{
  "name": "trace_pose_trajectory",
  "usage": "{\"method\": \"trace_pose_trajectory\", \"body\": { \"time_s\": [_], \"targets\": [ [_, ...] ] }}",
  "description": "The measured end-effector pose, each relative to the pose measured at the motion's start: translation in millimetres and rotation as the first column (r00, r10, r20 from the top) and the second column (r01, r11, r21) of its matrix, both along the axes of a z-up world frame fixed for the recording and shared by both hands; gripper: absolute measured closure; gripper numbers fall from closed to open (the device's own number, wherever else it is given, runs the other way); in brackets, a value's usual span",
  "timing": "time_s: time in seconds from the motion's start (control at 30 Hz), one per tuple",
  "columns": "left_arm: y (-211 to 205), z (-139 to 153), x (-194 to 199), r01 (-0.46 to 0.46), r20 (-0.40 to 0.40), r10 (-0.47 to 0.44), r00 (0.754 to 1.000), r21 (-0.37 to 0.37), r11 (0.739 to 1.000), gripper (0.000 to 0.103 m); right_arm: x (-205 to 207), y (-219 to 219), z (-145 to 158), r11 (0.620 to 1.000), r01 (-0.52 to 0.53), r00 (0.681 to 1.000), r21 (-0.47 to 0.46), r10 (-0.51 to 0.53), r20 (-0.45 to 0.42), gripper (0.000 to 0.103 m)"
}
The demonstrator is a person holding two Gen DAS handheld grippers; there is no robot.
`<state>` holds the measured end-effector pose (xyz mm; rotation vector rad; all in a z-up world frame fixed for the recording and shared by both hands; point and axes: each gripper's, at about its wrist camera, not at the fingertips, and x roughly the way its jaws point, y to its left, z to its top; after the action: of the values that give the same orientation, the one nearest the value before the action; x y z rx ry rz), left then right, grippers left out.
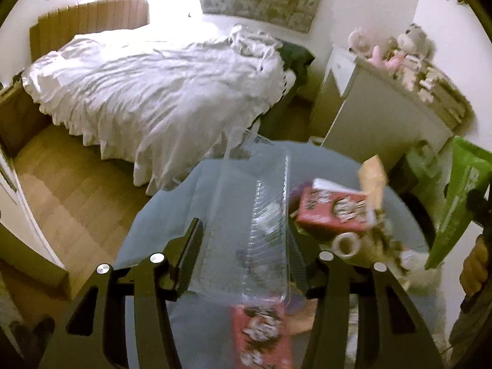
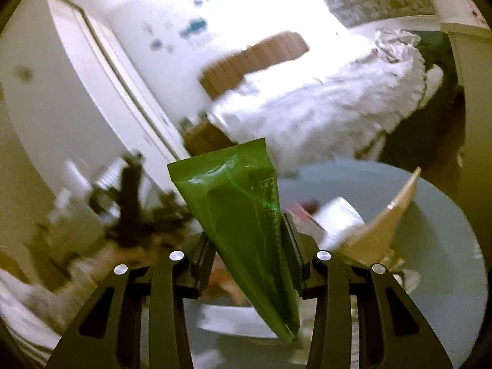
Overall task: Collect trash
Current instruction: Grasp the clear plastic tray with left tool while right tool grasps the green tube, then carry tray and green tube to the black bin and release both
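My left gripper [image 1: 246, 246] is shut on a clear plastic tray [image 1: 255, 215] and holds it over a grey bin bag [image 1: 166, 212]. The bag holds a red carton [image 1: 332, 212], a tan paper piece [image 1: 373, 181], a tape roll [image 1: 347, 244] and another red carton [image 1: 261, 335]. My right gripper [image 2: 249, 246] is shut on a green plastic packet [image 2: 240, 203], which also shows at the right edge of the left wrist view [image 1: 458, 196]. It hangs over the bag [image 2: 446, 230], where the tan paper piece [image 2: 387, 224] sticks up.
A bed with a white duvet [image 1: 160, 89] stands behind the bag on a wooden floor [image 1: 77, 190]. A white dresser [image 1: 384, 117] with soft toys [image 1: 409, 46] is at the right. A white door frame [image 2: 123, 92] is at the left.
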<state>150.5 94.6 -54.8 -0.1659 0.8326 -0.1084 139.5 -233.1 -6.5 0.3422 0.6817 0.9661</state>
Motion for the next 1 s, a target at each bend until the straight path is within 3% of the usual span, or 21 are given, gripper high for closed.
{"method": "trace_pose_trajectory", "body": {
  "time_s": [0.1, 0.2, 0.23, 0.33, 0.4, 0.5, 0.57, 0.63, 0.77, 1.0],
  "targets": [
    [-18.2, 21.4, -11.8, 0.024, 0.036, -0.023, 0.999, -0.035, 0.999, 0.052, -15.1, -32.8, 18.2, 0.994, 0.037, 0.999, 0.103, -0.040, 0.027, 0.062],
    [-54.7, 39.2, -21.2, 0.090, 0.066, -0.086, 0.994, -0.055, 0.994, 0.052, -34.6, -84.6, 30.9, 0.971, 0.166, 0.982, 0.172, -0.178, 0.061, 0.062],
    [-72.3, 44.2, -22.1, 0.122, 0.072, -0.117, 0.991, -0.071, 0.990, 0.052, -41.3, -108.0, 32.7, 0.952, 0.241, 0.964, 0.187, -0.258, 0.071, 0.062],
    [-124.1, 53.1, -21.5, 0.213, 0.086, -0.204, 0.975, -0.115, 0.970, 0.052, -58.0, -181.2, 22.5, 0.855, 0.463, 0.872, 0.231, -0.486, 0.052, 0.062],
    [-179.2, 52.8, -12.9, 0.290, 0.087, -0.280, 0.956, -0.143, 0.946, 0.052, -68.2, -222.5, 9.3, 0.775, 0.591, 0.793, 0.224, -0.609, 0.017, 0.062],
    [-255.1, 40.7, -0.2, 0.391, 0.067, -0.385, 0.920, -0.174, 0.904, 0.052, -74.5, -280.4, -24.9, 0.633, 0.762, 0.643, 0.137, -0.765, -0.035, 0.062],
    [-298.0, 26.3, 6.6, 0.433, 0.048, -0.432, 0.900, -0.184, 0.882, 0.052, -69.5, -298.3, -49.1, 0.581, 0.811, 0.585, 0.069, -0.809, -0.056, 0.062],
    [-346.6, 6.6, 18.9, 0.474, 0.014, -0.482, 0.876, -0.200, 0.857, 0.052, -66.3, -313.0, -73.2, 0.550, 0.835, 0.550, 0.022, -0.831, -0.084, 0.062],
    [-413.1, -23.6, 40.8, 0.504, -0.053, -0.522, 0.852, -0.189, 0.843, 0.052, -54.1, -334.4, -123.9, 0.524, 0.851, 0.512, -0.048, -0.845, -0.155, 0.062],
    [-470.9, -69.0, 82.3, 0.508, -0.182, -0.536, 0.824, -0.181, 0.842, 0.052, -37.7, -353.9, -176.7, 0.538, 0.839, 0.498, -0.081, -0.819, -0.285, 0.062]
  ]
}}
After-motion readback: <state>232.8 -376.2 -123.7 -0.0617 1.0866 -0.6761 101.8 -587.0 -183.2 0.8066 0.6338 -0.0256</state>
